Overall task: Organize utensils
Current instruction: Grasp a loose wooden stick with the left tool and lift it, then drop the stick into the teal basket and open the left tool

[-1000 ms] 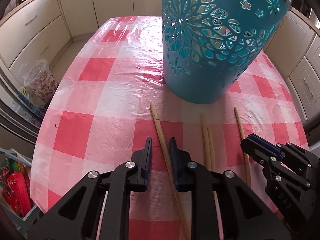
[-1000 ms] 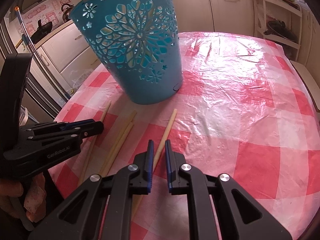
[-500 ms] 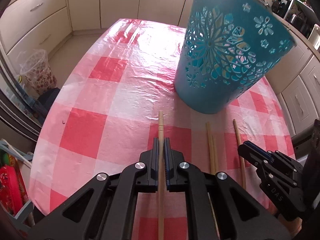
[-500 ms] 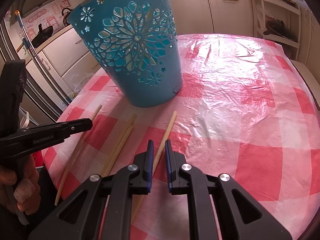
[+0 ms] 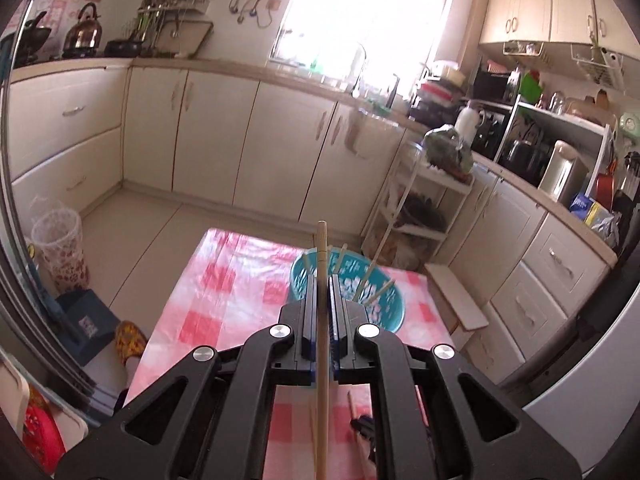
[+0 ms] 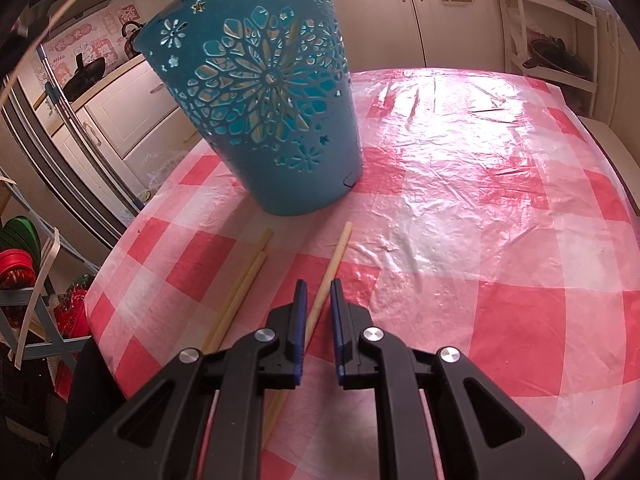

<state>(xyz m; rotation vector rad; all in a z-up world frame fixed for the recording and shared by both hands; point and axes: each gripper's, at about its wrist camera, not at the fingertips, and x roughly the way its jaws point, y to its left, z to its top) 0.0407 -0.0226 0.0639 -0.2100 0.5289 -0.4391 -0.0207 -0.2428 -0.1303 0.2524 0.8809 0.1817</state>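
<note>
Above the table (image 5: pixel 224 280), in the left wrist view, the left gripper (image 5: pixel 323 292) is clamped on one chopstick (image 5: pixel 322 320), which runs straight along the gap between the fingers (image 5: pixel 307 304) and projects past their tips. Its jaws have just been closing, with this chopstick between them. The basket (image 5: pixel 386 304) stands below and ahead, its open mouth visible from above, with several chopsticks already leaning inside. More chopsticks lie on the checked cloth under the gripper.

Step in hand, as judged: carrying the gripped chopstick to the basket. The next move calls for bringing the tip over the rim, tilting the stick downward, then releasing so it drops inside without striking the rim or the sticks already in place.

Right wrist view: the right gripper (image 6: pixel 318 300) hovers low over the table (image 6: pixel 520 208) with its fingers (image 6: pixel 298 320) at a narrow gap, gripping nothing. A single chopstick (image 6: pixel 334 256) lies on the cloth in line with that gap. A pair of chopsticks (image 6: pixel 244 284) lies just beside it, toward the table edge. The basket (image 6: pixel 256 96) stands upright beyond them.

Only the left view shows the basket interior and its contents. Only the right view shows clearly the sticks left on the table and the basket's perforated side wall.
</note>
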